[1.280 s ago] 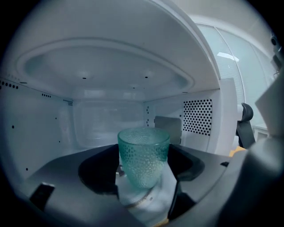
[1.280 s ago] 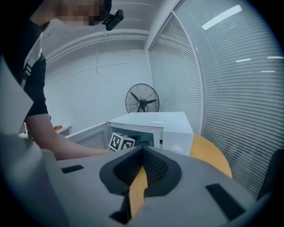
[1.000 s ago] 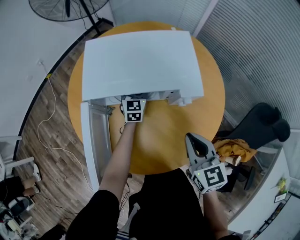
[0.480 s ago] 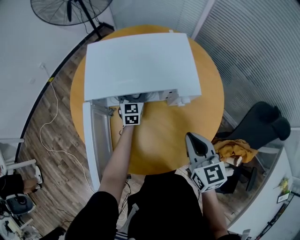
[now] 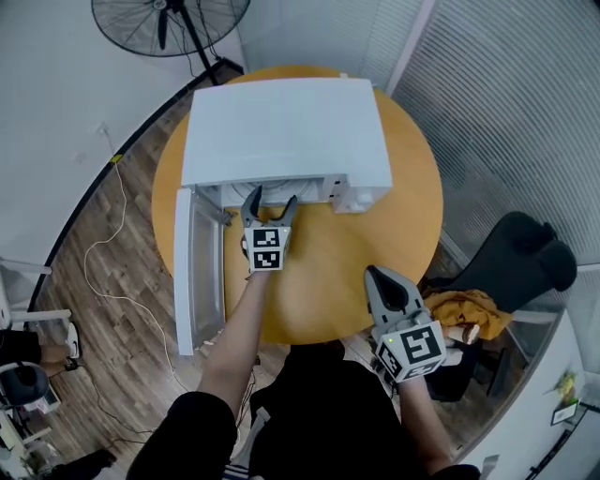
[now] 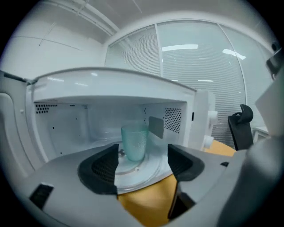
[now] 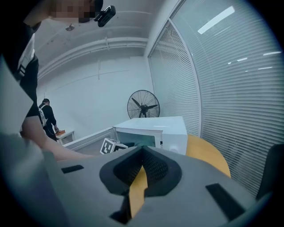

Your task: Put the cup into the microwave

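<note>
**Translucent pale green dimpled cup [image 6: 134,142] seated in white microwave oven [image 5: 281,127]; door open**

Item location: the cup stands upright on the round glass turntable [image 6: 137,172] inside the cavity, near the middle of the plate. Nothing touches its wall.

Appliance: the microwave sits on the round orange-topped table [image 5: 328,272], towards the far side. Its white hinged door [image 5: 197,272] is swung fully open on the oven's left and reaches out past the table edge.

Left tongs [image 5: 271,199]: held level at the cavity mouth, pointing inward. The 2 jaws are spread wide with nothing gripped. In the left gripper view the cup shows through the gap, further in and apart from both jaws.

Right tongs [image 5: 382,281]: held low at the near rim of the table, on the person's right, well apart from the microwave. The 2 jaws are closed tip to tip on nothing.

Surroundings: a black pedestal fan [image 5: 169,14] stands on the wood-plank floor [image 5: 94,244] beyond the table. A black chair [image 5: 525,253] stands to the right, with a mustard-yellow cloth [image 5: 464,305] beside it.
</note>
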`<state>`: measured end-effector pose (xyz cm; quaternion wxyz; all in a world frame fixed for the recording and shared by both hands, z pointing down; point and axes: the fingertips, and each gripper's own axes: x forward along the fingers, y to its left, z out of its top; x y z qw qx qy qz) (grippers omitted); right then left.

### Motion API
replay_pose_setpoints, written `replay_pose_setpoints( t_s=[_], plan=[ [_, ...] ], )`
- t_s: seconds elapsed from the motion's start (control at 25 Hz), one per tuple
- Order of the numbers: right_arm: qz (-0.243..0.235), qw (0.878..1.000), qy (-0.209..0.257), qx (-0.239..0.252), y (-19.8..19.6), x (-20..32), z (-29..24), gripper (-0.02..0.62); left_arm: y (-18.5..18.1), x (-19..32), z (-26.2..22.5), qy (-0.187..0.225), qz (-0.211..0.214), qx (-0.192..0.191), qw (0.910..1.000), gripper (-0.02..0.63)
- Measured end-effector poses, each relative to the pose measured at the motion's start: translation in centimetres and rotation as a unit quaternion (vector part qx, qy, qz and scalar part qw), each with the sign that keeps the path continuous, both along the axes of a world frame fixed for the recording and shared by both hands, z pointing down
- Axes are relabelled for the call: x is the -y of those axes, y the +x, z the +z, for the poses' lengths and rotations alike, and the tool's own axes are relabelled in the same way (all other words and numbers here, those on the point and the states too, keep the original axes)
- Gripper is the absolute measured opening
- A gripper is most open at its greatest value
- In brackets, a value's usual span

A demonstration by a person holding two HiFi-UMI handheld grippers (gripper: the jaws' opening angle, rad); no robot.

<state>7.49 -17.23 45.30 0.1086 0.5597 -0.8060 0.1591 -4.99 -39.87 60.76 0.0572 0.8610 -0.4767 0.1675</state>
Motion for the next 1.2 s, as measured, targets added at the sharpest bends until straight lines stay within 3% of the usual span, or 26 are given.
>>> replay_pose_setpoints(
  t_s=[0.24,0.56,0.76,1.2],
  plan=[
    [-0.016,1.0,0.019,0.007,0.6,-3.0,-1.1,0.011,0.9,-5.9,-2.8,0.001,0.005,-0.018,0.9998,0.324],
    [-0.029,0.999,0.034,0.016,1.0,-8.6,-1.5,0.011,2.1,-15.7,-5.5,0.003,0.016,-0.021,0.9997,0.238],
    [-0.041,0.998,0.036,0.015,1.1,-12.6,-1.3,0.011,2.4,-21.8,-7.0,0.001,0.011,-0.02,0.9997,0.14],
    [-0.07,0.996,0.051,0.02,0.5,-19.0,-1.2,0.011,2.2,-32.6,-11.1,0.017,-0.006,-0.035,0.9992,0.049]
  ],
)
